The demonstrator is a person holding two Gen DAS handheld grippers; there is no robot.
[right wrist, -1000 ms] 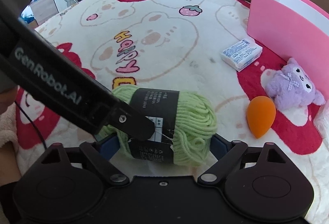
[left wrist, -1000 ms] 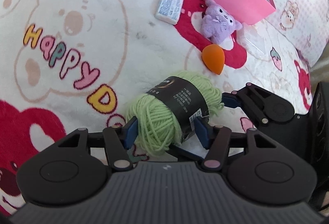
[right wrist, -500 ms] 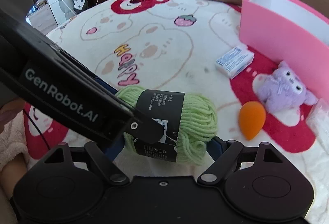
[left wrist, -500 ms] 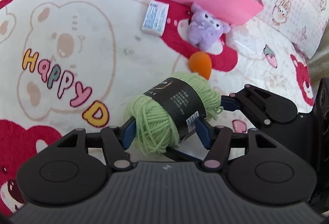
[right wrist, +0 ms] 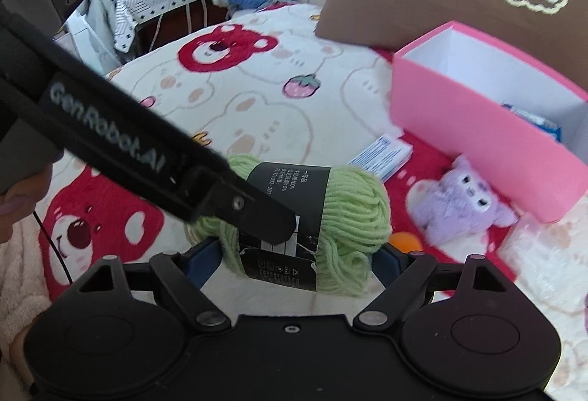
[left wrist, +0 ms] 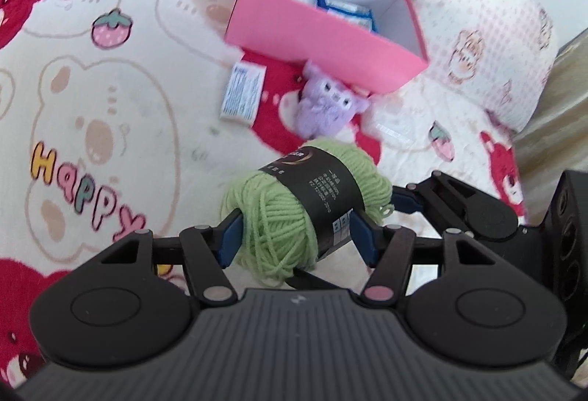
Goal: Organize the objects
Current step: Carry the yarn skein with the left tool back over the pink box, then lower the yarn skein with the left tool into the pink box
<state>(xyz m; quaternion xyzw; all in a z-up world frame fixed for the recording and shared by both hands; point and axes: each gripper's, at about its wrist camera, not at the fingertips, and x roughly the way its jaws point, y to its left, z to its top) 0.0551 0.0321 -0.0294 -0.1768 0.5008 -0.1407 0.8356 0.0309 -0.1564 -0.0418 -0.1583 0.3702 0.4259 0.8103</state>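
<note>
We pinch the green yarn ball with both the left gripper and the right gripper, above the bed blanket printed "HAPPY". The yarn's black band carries small print we cannot read, and "GenRobot.AI" marks the left gripper's side.

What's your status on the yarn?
Left gripper and right gripper both clamped on green yarn ball, held above the blanket. Pink box ahead, open. Nothing blocking.
</note>
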